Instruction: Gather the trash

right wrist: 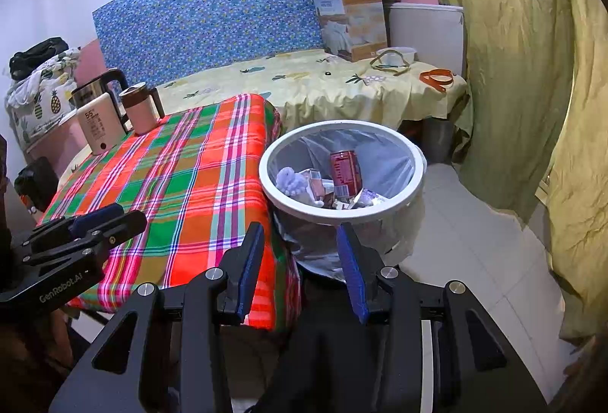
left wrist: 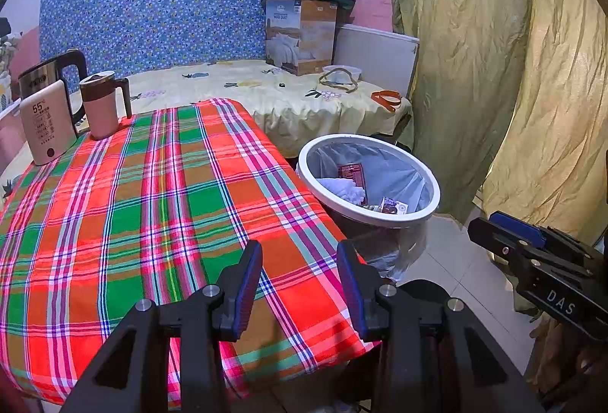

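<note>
Both grippers hang empty above the near end of the plaid tablecloth (left wrist: 159,185), and there is not a scrap of rubbish left on it. The left gripper (left wrist: 299,284) has its jaws apart with only cloth showing between the blue pads; the right gripper (right wrist: 302,268) is the same, jaws apart and nothing in them, aimed at the near rim of the trash bin (right wrist: 412,185). That white-rimmed bin, lined with a clear bag, stands on the floor tight against the table's corner, and it holds the haul: a red drink can (right wrist: 345,171) standing on end, a pale crumpled wad (right wrist: 290,181) to its left, and some small wrappers (right wrist: 364,199) at the bottom, though just how many pieces lie down there is hard to make out. On the table's far end only a kettle (left wrist: 51,116) and a pink mug (left wrist: 102,105) remain, and those look like keepers rather than trash. Judging from this, the collecting is nearly or fully done; what might remain is a check of the yellow bedspread (left wrist: 266,97) beyond, where an orange strap (left wrist: 387,97) and a coil of cord (left wrist: 338,78) lie.
</note>
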A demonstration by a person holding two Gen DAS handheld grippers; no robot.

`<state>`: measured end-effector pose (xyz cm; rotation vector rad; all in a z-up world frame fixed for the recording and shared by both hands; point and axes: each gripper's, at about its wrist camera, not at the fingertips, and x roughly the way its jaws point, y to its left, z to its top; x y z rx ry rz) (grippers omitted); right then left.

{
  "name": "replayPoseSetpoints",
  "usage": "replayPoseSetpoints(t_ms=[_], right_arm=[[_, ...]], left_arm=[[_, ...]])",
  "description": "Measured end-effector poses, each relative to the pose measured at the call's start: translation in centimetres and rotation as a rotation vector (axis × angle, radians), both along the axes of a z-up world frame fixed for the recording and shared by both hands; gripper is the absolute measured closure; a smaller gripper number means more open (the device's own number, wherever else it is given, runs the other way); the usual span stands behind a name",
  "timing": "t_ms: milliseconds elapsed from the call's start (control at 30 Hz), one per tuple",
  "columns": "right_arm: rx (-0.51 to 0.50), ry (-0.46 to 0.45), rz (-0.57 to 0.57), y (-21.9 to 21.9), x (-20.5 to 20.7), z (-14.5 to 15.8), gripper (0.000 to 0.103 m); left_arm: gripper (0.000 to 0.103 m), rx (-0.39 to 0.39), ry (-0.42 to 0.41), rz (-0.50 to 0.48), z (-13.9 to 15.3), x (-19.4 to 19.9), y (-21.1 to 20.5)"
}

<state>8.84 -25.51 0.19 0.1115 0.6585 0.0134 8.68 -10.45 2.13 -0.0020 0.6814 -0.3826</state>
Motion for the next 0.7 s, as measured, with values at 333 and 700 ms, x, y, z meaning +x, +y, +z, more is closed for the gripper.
replayPoseSetpoints(t_ms=[333,700], right_arm=[[-0.002,0.004,0.002,0.16,0.03,-0.04,0.061],[-0.001,0.000,0.009,0.65,-0.03,-0.05,0.061]], left_arm=[[0.062,0.000,-0.003,0.007,0.06,-0.13,0.16],[0.062,0.004,-0.002,0.019,0.07,-0.02,0.31]])
